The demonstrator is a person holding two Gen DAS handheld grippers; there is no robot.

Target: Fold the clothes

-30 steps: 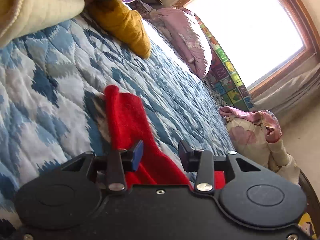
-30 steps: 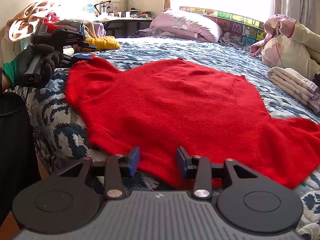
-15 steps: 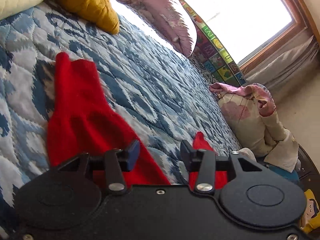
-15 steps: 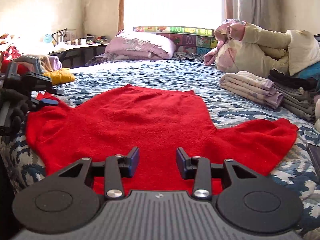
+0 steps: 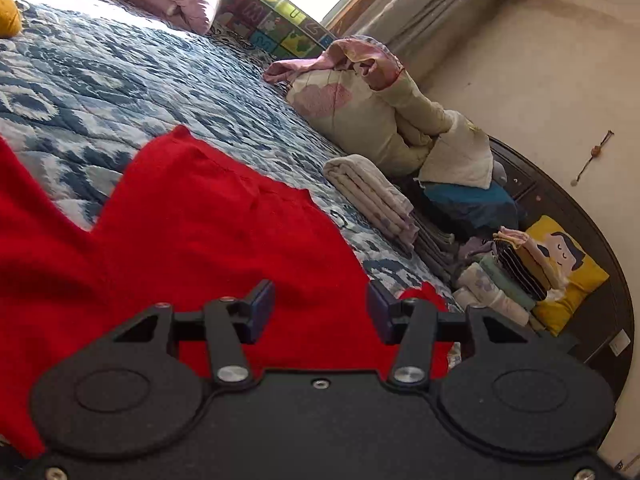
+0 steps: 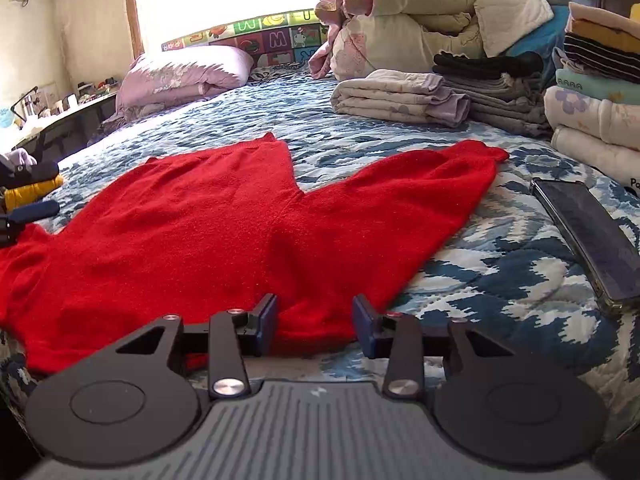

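Red sweater point(image 6: 208, 232) lies spread flat on a blue patterned bedspread point(image 6: 500, 280), sleeve out to the side, no fold in it. Folded stacks point(image 6: 496, 92) sit beyond. Left gripper point(image 5: 320, 306) and right gripper point(image 6: 314, 320) both spread, holding nothing.

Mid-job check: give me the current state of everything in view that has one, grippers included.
left gripper: open, holding nothing, over the sweater
right gripper: open, holding nothing, at the sweater's near edge
red sweater: spread flat on the quilt, unfolded, sleeve out
phone: lying flat, screen dark
beige blanket: folded
clothes pile: folded, stacked
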